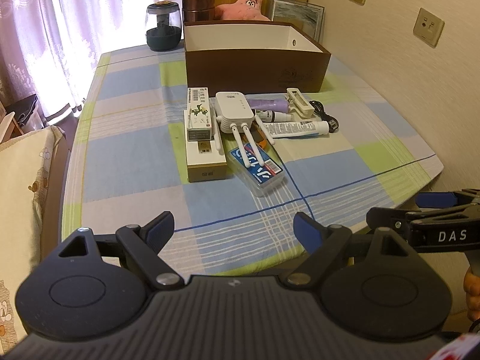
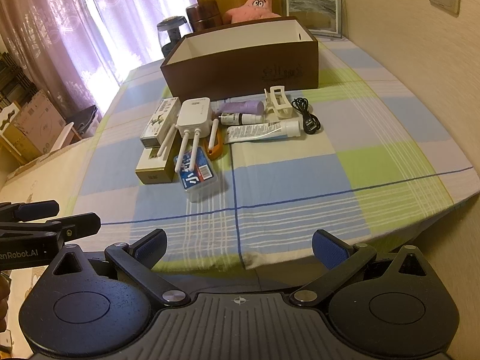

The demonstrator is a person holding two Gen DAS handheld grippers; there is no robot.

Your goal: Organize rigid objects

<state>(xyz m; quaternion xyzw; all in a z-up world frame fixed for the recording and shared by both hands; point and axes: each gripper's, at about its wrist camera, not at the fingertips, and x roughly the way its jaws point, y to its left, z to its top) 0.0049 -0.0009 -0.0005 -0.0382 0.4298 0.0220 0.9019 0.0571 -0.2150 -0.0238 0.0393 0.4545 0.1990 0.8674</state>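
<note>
- The task looks to be at its very start: the brown box [image 1: 255,69] with the white lining, in the upper middle of both views, shows only bare inner walls, though its floor is hidden from these angles.
- All the loose things lie in a cluster on the checked tablecloth [image 1: 135,156], just in front of the box, in the middle of the frame.
- At the left of the cluster two long cartons [image 1: 199,120] are stacked, the upper one lying across the lower.
- Beside them sits a white router [image 1: 234,111]; its antennas reach down over a clear case with a blue label [image 1: 256,168].
- An orange tool [image 2: 214,147] is partly hidden under one antenna.
- To the right lie a purple tube [image 1: 270,103], a small spray bottle [image 1: 274,117], a white toothpaste tube [image 1: 297,127], a cream hair clip [image 1: 298,105] and a coiled black cable [image 1: 325,115].
- The left gripper [image 1: 234,231] hangs over the near table edge at the bottom of its view, fingers spread wide, holding nothing.
- The right gripper [image 2: 240,249] is likewise low in its view, fingers spread apart and empty, well apart from the cluster.
- What is left, by my judgement, is everything: each item still has to be picked up and placed in the box.
</note>
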